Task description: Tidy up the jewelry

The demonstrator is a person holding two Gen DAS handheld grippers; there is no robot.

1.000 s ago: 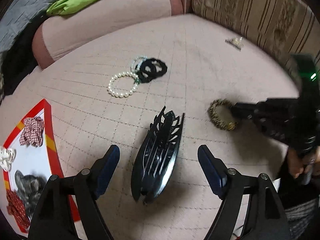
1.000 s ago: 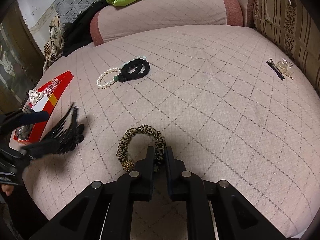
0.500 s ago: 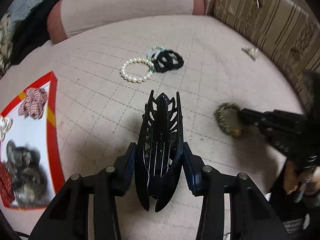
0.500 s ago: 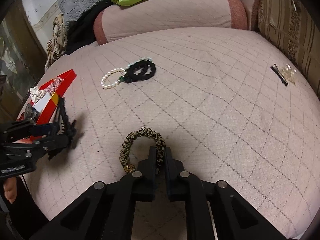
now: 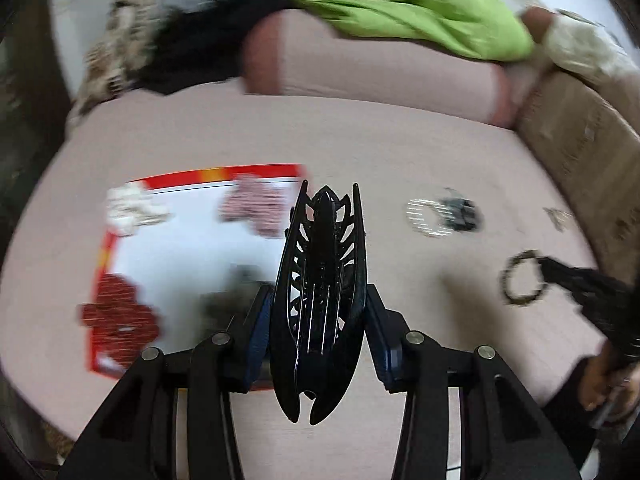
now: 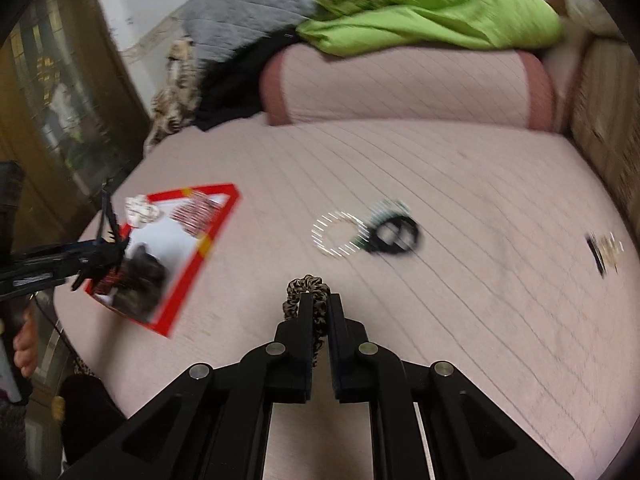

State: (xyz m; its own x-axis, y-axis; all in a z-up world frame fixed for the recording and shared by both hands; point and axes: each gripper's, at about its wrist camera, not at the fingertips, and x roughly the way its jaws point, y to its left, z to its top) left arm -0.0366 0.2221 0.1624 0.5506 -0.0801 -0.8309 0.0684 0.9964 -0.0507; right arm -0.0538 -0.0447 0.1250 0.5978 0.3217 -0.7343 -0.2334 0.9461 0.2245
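Observation:
My left gripper [image 5: 320, 324] is shut on a large black claw hair clip [image 5: 322, 292], held upright above the pink quilted bed beside the red-edged white tray [image 5: 192, 176]. In the right wrist view that clip [image 6: 106, 240] hangs over the tray [image 6: 188, 272]. My right gripper [image 6: 320, 312] is shut on a leopard-print scrunchie [image 6: 308, 286], lifted off the bed; the scrunchie [image 5: 524, 278] also shows at the right of the left wrist view. A pearl bracelet [image 6: 338, 236] and a black scrunchie [image 6: 394, 234] lie together mid-bed.
The tray holds several fabric hair pieces, red [image 5: 116, 316], checked [image 5: 256, 208] and white [image 5: 132, 206]. A pink bolster [image 6: 404, 88] and green blanket [image 6: 436, 12] lie at the back. Small clips [image 6: 604, 250] rest near the striped cushion [image 5: 580, 132] on the right.
My left gripper closed on the black claw clip, lifted it and swung left toward the tray. My right gripper raised the leopard scrunchie off the bed.

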